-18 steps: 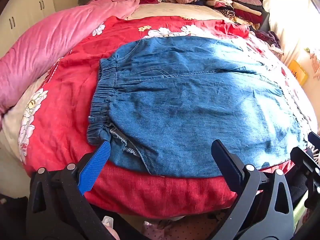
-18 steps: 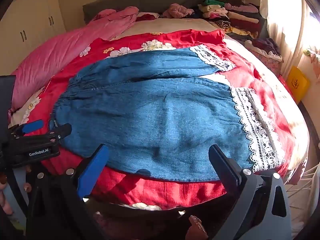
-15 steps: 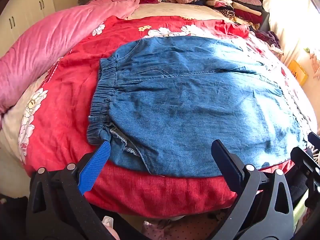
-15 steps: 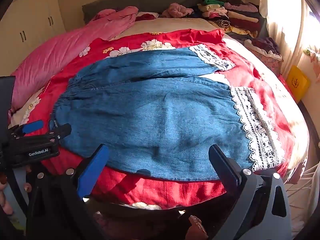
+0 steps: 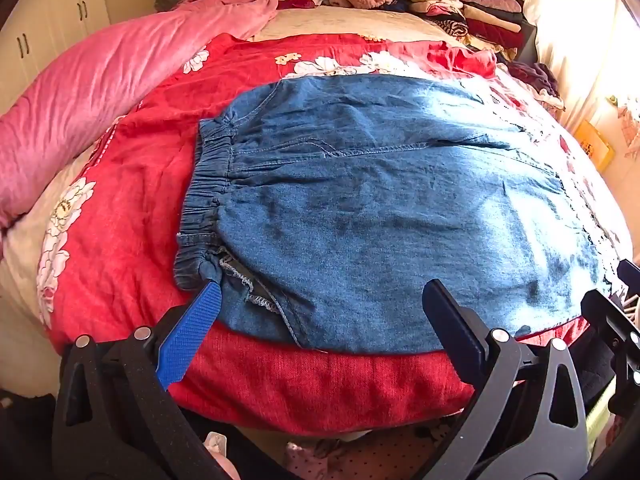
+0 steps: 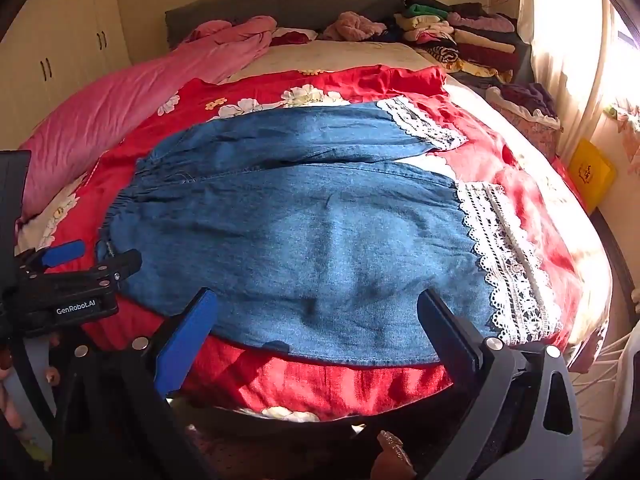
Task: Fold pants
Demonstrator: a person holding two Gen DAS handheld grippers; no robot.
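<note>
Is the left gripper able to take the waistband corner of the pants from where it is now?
Probably yes: the left gripper is open, its blue finger already at the waistband corner of the pants, nothing between.

Sunlit curtain point(image 6: 568, 60), cream wardrobe point(image 6: 60, 52), grey headboard point(image 6: 288, 0)

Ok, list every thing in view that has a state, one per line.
Denim pants: spread flat on the bed, unfolded, legs side by side.
Elastic waistband: gathered, at the left end.
Lace cuffs: flat, at the right end.
Left gripper: jaws open, at the waistband corner.
Right gripper: jaws open, over the near leg.
Pink duvet: bunched along the left side.
</note>
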